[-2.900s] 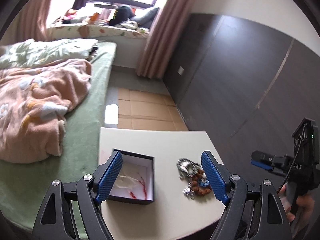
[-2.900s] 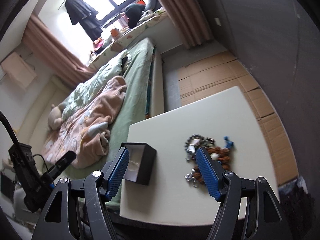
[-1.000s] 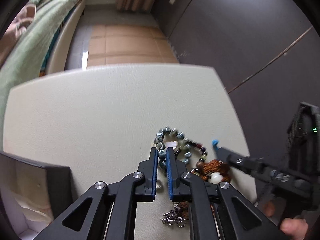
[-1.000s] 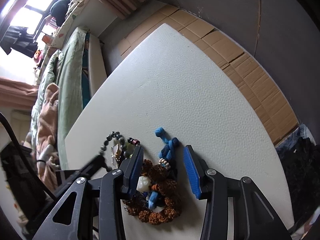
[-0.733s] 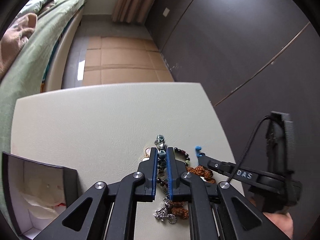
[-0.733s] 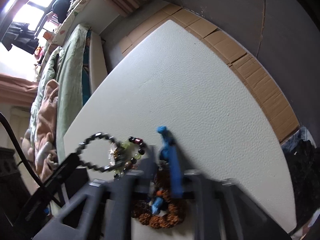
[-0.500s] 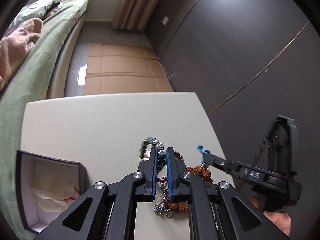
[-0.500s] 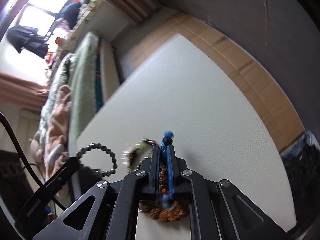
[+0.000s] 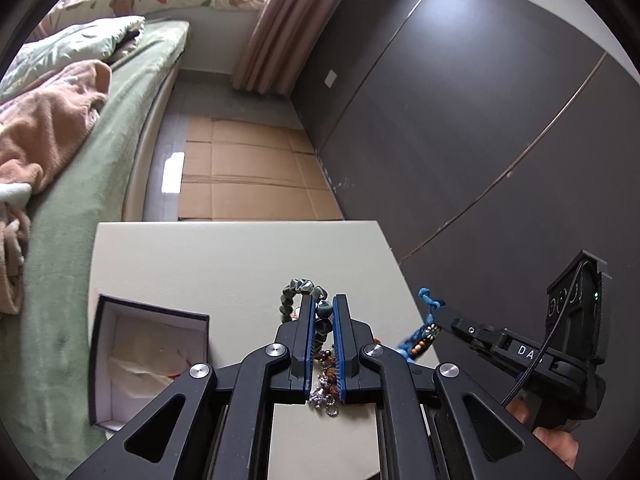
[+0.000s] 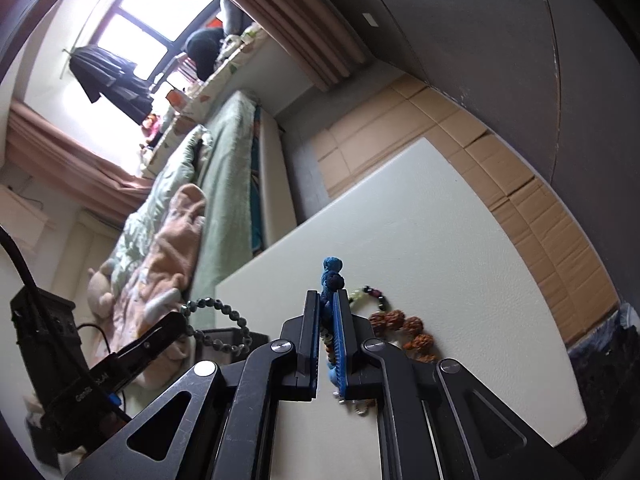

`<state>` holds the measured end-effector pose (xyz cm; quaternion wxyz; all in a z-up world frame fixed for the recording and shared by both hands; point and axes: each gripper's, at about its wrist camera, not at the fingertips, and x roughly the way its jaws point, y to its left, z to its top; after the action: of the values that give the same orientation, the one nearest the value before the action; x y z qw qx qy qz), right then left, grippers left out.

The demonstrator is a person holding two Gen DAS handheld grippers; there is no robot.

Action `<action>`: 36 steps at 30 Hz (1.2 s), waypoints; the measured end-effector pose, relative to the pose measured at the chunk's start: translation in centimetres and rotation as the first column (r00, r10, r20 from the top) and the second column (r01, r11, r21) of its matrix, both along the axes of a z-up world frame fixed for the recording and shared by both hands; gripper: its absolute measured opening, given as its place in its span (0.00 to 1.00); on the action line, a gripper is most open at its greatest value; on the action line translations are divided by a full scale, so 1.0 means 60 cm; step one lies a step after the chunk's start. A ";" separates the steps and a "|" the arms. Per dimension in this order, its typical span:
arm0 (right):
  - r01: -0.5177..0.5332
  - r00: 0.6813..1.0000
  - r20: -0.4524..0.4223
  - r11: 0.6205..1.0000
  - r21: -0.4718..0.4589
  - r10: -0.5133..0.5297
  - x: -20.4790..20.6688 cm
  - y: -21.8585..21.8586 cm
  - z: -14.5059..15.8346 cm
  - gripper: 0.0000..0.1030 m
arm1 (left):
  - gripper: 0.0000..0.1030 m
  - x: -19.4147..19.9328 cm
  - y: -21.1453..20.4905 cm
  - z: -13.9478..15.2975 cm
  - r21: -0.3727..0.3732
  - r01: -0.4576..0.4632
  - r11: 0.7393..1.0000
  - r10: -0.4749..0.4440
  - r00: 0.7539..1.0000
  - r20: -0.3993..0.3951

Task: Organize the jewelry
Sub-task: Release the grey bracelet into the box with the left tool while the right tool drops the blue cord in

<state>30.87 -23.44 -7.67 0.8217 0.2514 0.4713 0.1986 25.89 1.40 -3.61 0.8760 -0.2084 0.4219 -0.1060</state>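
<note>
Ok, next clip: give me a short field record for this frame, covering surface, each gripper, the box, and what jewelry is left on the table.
surface: cream table beside a bed
left gripper: shut on grey-green bead bracelet, lifted off the table
right gripper: shut on blue woven bracelet
box: dark jewelry box, open, white lining, at the table's left edge
left on table: brown seed-bead bracelet, small mixed-bead strand, silver chain

The table (image 9: 224, 264) was cream, the box (image 9: 152, 312) black with white lining, one bracelet (image 9: 296, 292) grey-green, the cord (image 10: 331, 276) blue, the bed (image 9: 100, 128) green.
</note>
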 end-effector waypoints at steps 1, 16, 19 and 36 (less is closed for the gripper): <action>-0.001 1.000 0.007 1.000 0.004 0.001 -0.005 0.003 0.005 0.08 | 0.08 -0.006 0.006 0.005 -0.002 -0.003 1.000 0.003 1.000 0.005; -0.055 0.997 0.059 0.997 0.063 0.051 -0.071 0.050 0.039 0.08 | 0.09 -0.067 0.082 0.009 0.041 -0.135 0.990 0.135 0.991 0.009; -0.075 0.995 0.064 0.995 0.066 0.071 -0.083 0.070 0.042 0.08 | 0.09 -0.063 0.102 -0.012 0.047 -0.170 0.984 0.171 0.985 -0.019; -0.209 0.977 0.066 0.972 0.109 0.202 -0.099 0.193 0.030 0.08 | 0.74 -0.128 0.194 0.017 -0.002 -0.328 0.945 0.327 0.943 -0.055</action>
<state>24.94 -11.86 -5.90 0.7935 0.2426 0.4600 0.3161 18.18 13.04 -2.62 0.8685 -0.2833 0.4043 0.0444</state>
